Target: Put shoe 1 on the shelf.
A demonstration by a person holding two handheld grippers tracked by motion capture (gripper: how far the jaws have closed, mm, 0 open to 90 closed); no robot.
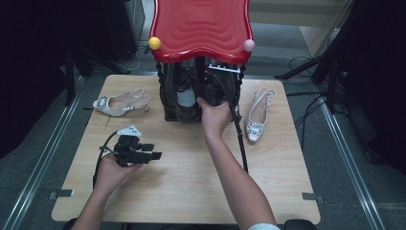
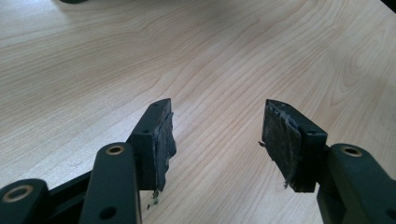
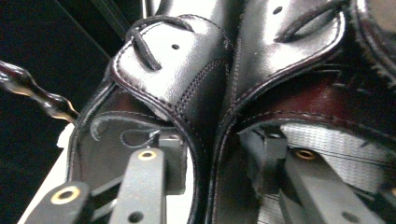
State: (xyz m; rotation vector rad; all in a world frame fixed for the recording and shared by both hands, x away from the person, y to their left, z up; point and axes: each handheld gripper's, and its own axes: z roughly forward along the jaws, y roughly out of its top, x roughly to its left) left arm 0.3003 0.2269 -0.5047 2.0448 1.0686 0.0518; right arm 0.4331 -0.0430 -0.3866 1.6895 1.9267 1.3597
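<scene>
A pair of black leather shoes (image 1: 186, 101) stands on the low shelf of a rack with a red wavy top (image 1: 201, 26). My right gripper (image 1: 210, 91) reaches in under that top. In the right gripper view one jaw sits inside each shoe, so the right gripper (image 3: 217, 140) straddles the two touching inner walls of the black shoes (image 3: 187, 79). The pads stand a little off the leather, so it is open. My left gripper (image 1: 154, 151) rests low over the wooden table (image 1: 182, 191) at the left. It (image 2: 217, 126) is open with only bare wood between its worn pads (image 2: 164, 140).
A beige slingback shoe (image 1: 119, 103) with a jewelled buckle lies left of the rack, and its mate (image 1: 258, 115) lies to the right. A yellow ball (image 1: 154, 43) and a pink ball (image 1: 249, 45) cap the rack's front corners. A black cable (image 1: 241, 143) trails across the table.
</scene>
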